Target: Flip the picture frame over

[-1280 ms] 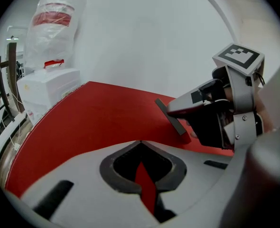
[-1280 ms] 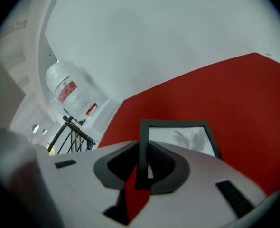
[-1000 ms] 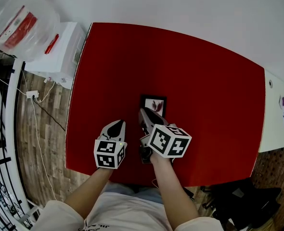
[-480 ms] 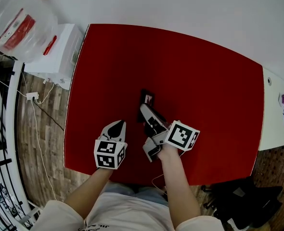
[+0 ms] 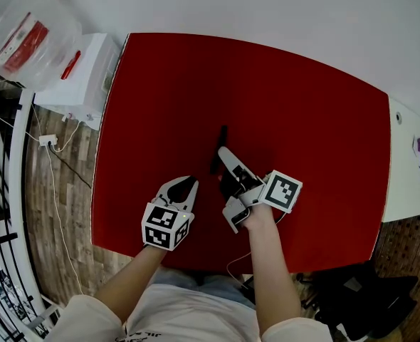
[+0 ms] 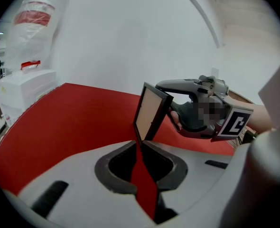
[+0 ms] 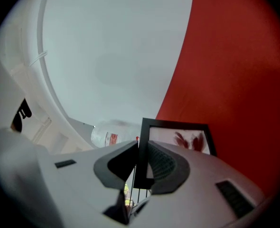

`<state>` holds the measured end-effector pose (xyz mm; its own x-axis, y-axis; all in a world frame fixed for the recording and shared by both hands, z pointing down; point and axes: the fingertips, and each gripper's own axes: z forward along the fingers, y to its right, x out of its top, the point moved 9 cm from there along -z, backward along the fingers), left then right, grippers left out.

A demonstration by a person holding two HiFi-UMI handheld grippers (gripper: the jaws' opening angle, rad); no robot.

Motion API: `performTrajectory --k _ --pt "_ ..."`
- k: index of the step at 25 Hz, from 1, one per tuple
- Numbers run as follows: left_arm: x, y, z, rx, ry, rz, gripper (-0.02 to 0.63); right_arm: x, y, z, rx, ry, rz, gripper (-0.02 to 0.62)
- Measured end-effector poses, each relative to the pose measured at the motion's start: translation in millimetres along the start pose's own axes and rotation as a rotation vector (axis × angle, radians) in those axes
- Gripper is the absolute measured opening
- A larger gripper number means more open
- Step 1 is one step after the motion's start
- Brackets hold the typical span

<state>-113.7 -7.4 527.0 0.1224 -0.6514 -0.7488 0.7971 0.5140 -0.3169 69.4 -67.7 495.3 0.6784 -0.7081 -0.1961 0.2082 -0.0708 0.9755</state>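
Note:
A black picture frame [image 5: 220,148] stands on edge just above the red table [image 5: 302,98], seen edge-on in the head view. My right gripper [image 5: 223,161] is shut on its near rim and rolled onto its side. The right gripper view shows the frame [image 7: 178,137] clamped between the jaws [image 7: 142,144], its picture of red leaves facing right. In the left gripper view the frame [image 6: 152,110] shows its pale back, with the right gripper [image 6: 167,103] behind it. My left gripper [image 5: 187,184] hangs left of the frame; its jaws [image 6: 137,144] are just starting to part, with nothing between them.
A white box [image 5: 82,77] and a clear plastic bag [image 5: 25,27] sit off the table's left end. A white counter [image 5: 409,169] adjoins the right end. Cables [image 5: 53,144] lie on the wooden floor, and a dark bag [image 5: 352,298] sits at the lower right.
The frame has gone from lying face up on the table to standing on edge as the right gripper rolled and rose. The left gripper has shifted a little right, toward the frame.

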Motion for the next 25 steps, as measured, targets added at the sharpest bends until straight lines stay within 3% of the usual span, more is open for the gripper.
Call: performTrajectory --k 7,13,18,22,25 --pt "21 22 25 -0.113 0.018 0.113 0.102 5 -1 -4 -0.009 -0.03 -0.01 0.064" --pt "29 27 36 -0.154 0.013 0.137 0.106 6 -2 -4 -0.019 -0.044 -0.029 0.064" --pt "29 27 40 -0.14 0.014 0.123 0.106 9 -7 -6 -0.034 -0.047 -0.074 0.064" --pt "31 28 41 -0.141 0.003 0.145 0.104 12 -18 -12 -0.106 -0.057 -0.144 0.066" --pt "32 29 41 -0.134 -0.007 0.175 0.104 14 -25 -12 -0.224 -0.087 -0.244 0.094"
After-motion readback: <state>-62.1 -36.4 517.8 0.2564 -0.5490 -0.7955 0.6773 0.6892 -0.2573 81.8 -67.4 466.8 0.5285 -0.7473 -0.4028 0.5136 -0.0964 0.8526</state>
